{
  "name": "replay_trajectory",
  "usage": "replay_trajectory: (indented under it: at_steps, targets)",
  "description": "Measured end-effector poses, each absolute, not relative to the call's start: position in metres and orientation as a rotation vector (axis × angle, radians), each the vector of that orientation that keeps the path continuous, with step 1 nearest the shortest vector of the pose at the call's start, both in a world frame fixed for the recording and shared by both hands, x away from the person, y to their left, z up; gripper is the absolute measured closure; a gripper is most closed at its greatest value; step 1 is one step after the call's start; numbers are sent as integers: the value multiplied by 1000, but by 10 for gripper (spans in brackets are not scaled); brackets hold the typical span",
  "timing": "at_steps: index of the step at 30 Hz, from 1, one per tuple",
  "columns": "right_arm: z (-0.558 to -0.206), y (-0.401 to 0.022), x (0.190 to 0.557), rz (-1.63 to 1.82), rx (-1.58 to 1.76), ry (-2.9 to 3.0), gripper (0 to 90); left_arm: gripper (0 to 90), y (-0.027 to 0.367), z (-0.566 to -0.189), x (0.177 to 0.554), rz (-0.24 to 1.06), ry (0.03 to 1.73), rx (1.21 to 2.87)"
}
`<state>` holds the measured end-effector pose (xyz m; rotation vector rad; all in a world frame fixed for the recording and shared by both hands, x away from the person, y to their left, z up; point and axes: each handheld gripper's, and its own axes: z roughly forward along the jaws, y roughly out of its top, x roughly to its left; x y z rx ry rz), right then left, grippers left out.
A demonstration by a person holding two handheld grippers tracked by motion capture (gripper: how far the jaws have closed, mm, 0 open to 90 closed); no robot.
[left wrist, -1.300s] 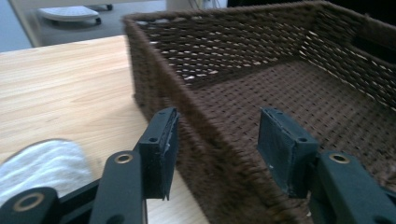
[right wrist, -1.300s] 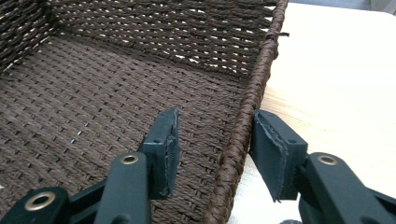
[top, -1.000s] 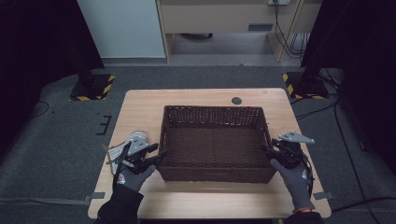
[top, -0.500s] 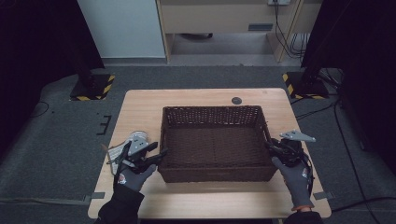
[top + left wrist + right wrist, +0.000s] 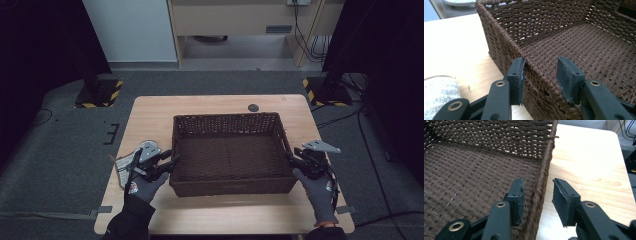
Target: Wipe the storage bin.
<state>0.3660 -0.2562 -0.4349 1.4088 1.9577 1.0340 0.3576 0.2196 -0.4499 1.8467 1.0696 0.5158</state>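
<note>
Since a second ago the hands have barely shifted. The left gripper (image 5: 540, 72) has just been closing, the right gripper (image 5: 537, 195) opening; each straddles a side wall of the brown wicker basket (image 5: 230, 150) mid-table, neither clamped.

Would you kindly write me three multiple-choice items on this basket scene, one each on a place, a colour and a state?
1. Where does the small dark round thing lie?
A. inside the basket
B. on the table beyond the basket
C. on the floor

2. What colour is the wicker basket?
A. dark brown
B. white
C. green

3. How does the left gripper stand at the basket's wall?
A. shut, far from it
B. its jaws astride the rim, a gap at one pad
C. holding a cup

Key: 1 B, it sits on bare wood behind the far wall; 2 A, the weave is brown throughout; 3 B, the left gripper view shows the gap.
</note>
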Motion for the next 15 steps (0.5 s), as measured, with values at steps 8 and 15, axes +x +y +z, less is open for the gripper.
replay_trajectory:
  at_steps: [8,15]
  targets:
    - [-436,-260,365,1007,1431,1997,722,557,214,-446,349,549,1059,1877]
    - [-435,-256,372,986,1428,2000,767,511,221,-440,363,587,1076,1846]
